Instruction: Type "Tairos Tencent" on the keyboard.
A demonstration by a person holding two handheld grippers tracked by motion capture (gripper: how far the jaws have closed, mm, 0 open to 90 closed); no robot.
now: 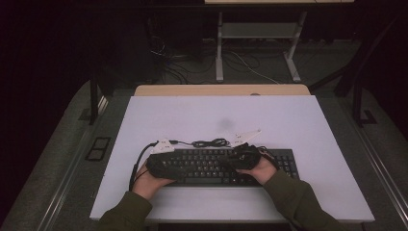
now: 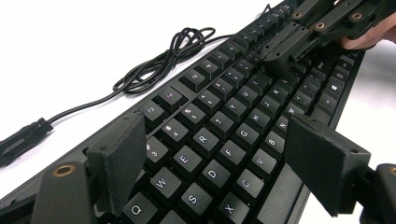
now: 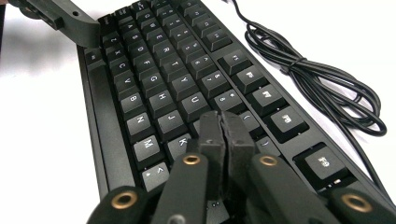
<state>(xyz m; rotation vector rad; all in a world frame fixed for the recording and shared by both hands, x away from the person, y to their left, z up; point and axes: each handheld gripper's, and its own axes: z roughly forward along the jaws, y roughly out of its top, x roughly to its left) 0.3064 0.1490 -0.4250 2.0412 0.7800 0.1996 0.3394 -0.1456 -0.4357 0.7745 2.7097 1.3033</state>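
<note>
Black keyboard (image 1: 211, 166) — white legends; black cable (image 1: 210, 142); seemingly pale-lilac table (image 1: 288, 120).

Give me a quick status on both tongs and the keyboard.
Left tongs open, hovering over the left-hand keys. Right tongs shut, tips down on the keys mid-board. Keyboard flat on the table. Coiled cable lies behind it, clear of both.

My left gripper (image 2: 212, 163) has its jaws wide apart over the black keyboard (image 2: 224, 112). The other gripper (image 2: 280, 53) presses keys farther up. A looped cable (image 2: 163, 60) lies on the white bench (image 2: 70, 42).
</note>
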